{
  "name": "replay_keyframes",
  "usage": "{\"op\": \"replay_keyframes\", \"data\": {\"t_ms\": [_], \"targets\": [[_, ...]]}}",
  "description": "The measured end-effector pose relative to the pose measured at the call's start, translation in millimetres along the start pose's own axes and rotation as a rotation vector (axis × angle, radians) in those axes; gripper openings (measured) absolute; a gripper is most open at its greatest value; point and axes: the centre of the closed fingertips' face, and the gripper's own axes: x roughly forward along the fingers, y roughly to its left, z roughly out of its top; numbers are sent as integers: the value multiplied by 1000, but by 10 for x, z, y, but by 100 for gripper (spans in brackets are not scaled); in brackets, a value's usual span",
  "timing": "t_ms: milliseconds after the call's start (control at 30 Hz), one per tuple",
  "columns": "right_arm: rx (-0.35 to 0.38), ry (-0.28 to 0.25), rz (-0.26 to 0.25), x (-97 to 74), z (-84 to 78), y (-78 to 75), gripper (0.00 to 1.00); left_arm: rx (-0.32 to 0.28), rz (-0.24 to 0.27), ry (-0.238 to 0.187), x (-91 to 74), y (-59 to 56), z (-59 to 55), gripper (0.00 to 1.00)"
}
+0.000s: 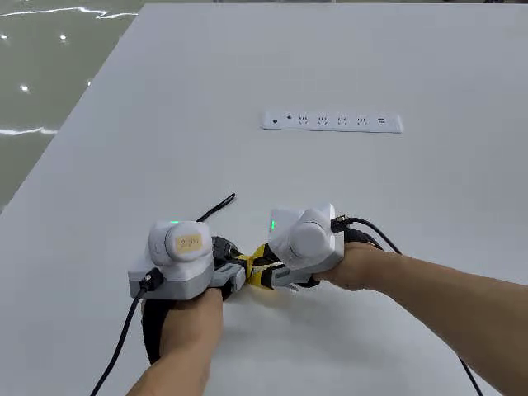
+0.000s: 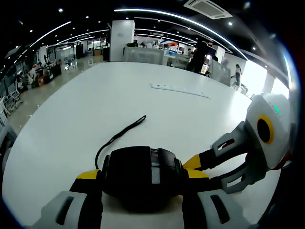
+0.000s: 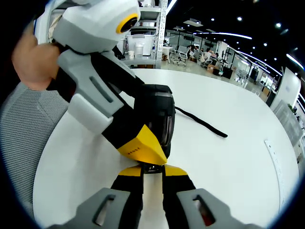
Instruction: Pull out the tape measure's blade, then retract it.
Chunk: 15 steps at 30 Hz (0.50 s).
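Low in the left gripper view the left tool (image 2: 142,179) clamps the tape measure (image 2: 138,164); the right tool (image 3: 152,171), facing it end-on, pinches the blade tip (image 3: 152,167) at bottom centre.

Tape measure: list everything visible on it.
Compact black tape measure, plastic-looking, rounded case with a grey band across the face. It is on or just above the white table, clamped at both sides by the left gripper. The right gripper pinches a small dark piece at its front edge, likely the blade hook; no blade length is out. Its black strap trails on the table.
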Motion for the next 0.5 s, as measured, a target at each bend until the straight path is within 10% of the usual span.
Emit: {"op": "replay_keyframes", "data": {"t_ms": [500], "targets": [[14,-15,-25,11,10,-13,15,-5,-11,5,6,-9,7,66]]}}
